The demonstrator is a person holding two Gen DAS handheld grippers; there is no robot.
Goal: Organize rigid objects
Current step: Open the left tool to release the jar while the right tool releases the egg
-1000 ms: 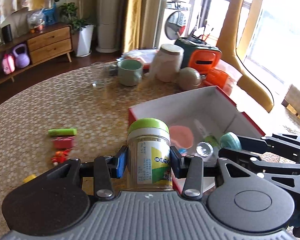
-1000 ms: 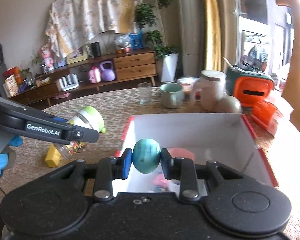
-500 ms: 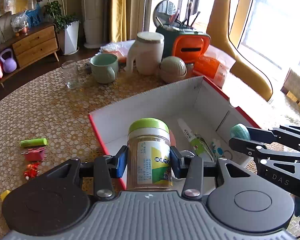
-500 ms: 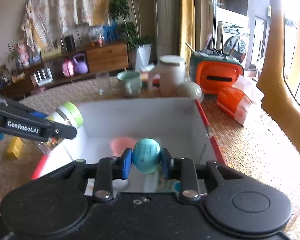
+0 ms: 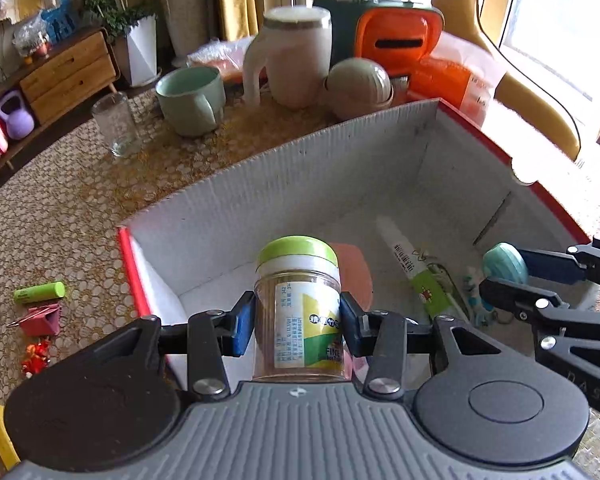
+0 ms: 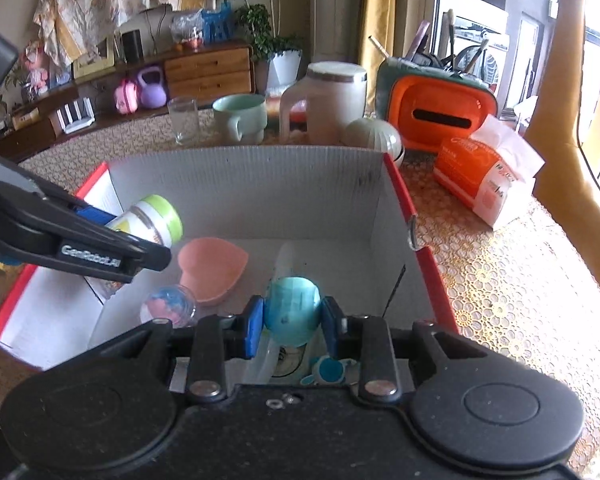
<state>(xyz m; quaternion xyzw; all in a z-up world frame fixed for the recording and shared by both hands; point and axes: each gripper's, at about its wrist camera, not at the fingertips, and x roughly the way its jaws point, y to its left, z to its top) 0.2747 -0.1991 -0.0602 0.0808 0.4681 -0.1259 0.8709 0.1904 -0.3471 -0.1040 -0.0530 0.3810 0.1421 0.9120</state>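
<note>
My left gripper [image 5: 298,322] is shut on a clear jar with a green lid [image 5: 298,304] and holds it over the left part of the open white box with red outer walls [image 5: 300,184]. My right gripper [image 6: 292,322] is shut on a teal egg-shaped object [image 6: 292,308] and holds it over the box's near right part [image 6: 244,192]. Inside the box lie a pink heart-shaped dish [image 6: 212,270], a clear ball [image 6: 168,310], a white and green tube [image 5: 420,272] and a small teal trinket [image 6: 328,370]. The jar also shows in the right wrist view [image 6: 152,220].
Left of the box on the table lie a green tube [image 5: 40,292], a pink clip [image 5: 42,320], a small red toy [image 5: 34,358] and a yellow block [image 5: 0,436]. Behind the box stand a glass [image 5: 116,124], a green mug [image 5: 192,98], a lidded jug [image 5: 292,56], a round pot [image 5: 358,88] and orange packs [image 6: 484,178].
Both grippers have moved forward and down over the box with their loads. The box now fills both views, and the jar and the teal object hang inside its walls.
</note>
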